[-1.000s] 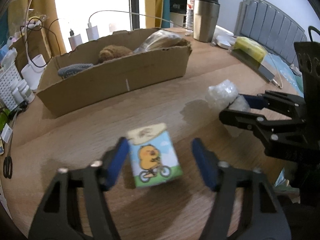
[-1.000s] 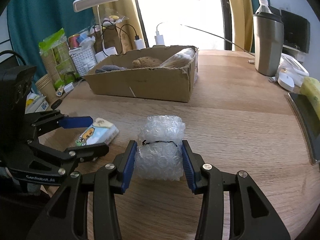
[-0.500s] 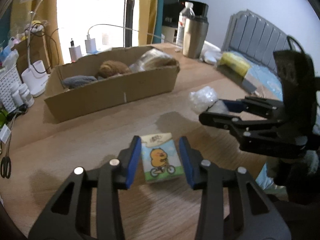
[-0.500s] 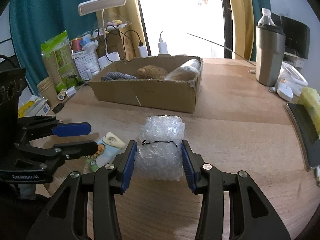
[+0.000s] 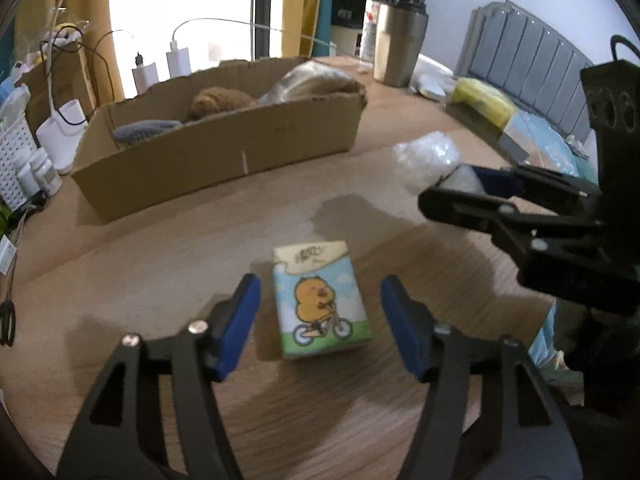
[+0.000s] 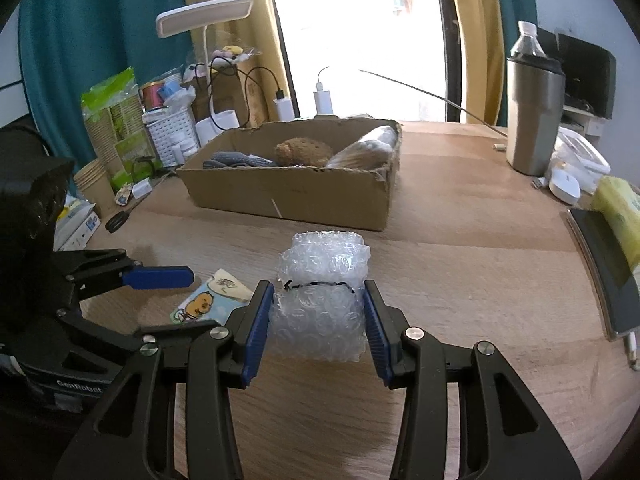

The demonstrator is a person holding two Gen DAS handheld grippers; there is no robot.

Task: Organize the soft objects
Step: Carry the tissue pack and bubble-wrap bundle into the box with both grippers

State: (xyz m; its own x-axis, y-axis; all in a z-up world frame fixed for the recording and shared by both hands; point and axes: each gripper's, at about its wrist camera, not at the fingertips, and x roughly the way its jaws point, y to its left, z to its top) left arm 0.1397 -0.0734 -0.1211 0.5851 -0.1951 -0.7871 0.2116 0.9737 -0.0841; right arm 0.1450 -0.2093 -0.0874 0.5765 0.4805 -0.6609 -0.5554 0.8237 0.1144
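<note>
A tissue pack printed with a yellow cartoon animal on a bicycle lies flat on the wooden table. My left gripper straddles it; its jaws are opening, and both blue pads stand clear of the pack. The right wrist view shows the same pack at the lower left, by the left gripper. My right gripper is shut on a roll of bubble wrap tied with a black band. That roll shows to the right in the left wrist view. A cardboard box holding soft things stands behind.
The box holds a brown plush, a grey cloth and a bagged item. A steel tumbler and a water bottle stand at the back right. A dark tray with a yellow pack is at the right edge. Scissors, paper cups and a white basket crowd the left.
The left jaws closed in on the tissue pack half a second ago and have since spread apart; the pack now lies flat between them. The right gripper kept its hold on the bubble wrap.
</note>
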